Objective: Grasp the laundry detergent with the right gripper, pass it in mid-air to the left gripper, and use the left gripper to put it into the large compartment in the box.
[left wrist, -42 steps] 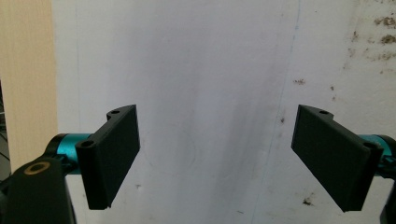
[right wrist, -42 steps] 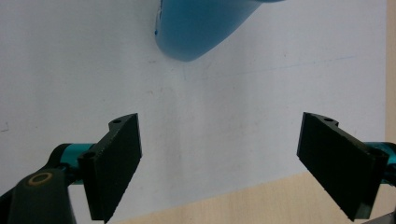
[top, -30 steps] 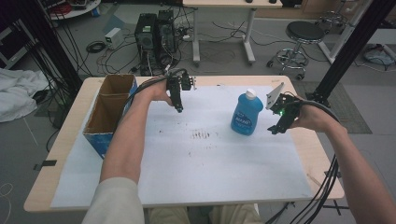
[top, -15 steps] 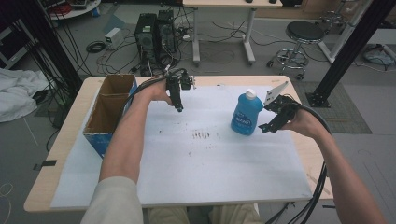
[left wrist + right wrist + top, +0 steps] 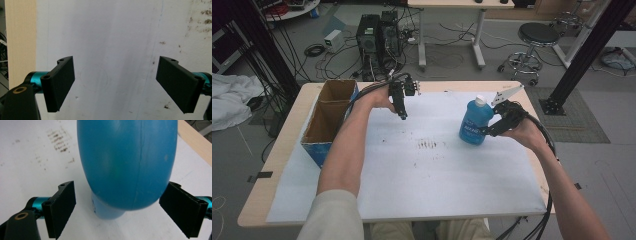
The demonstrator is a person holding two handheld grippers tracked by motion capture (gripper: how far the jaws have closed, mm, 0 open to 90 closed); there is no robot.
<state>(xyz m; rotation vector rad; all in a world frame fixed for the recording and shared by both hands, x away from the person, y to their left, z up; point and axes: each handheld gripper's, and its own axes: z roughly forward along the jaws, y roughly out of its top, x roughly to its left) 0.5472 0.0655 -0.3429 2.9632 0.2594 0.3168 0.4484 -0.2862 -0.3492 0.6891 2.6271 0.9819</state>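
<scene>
Two tools over the bench, and the action is on the right! The right tool is up against the blue bottle, which stands upright on the white sheet at the bench's right side; its jaws are spread either side of the belly, not yet pressing, lined up low for a firm squeeze. Across the sheet, the left tool hangs jaws apart, empty, well out of the way near the cardboard box.
</scene>
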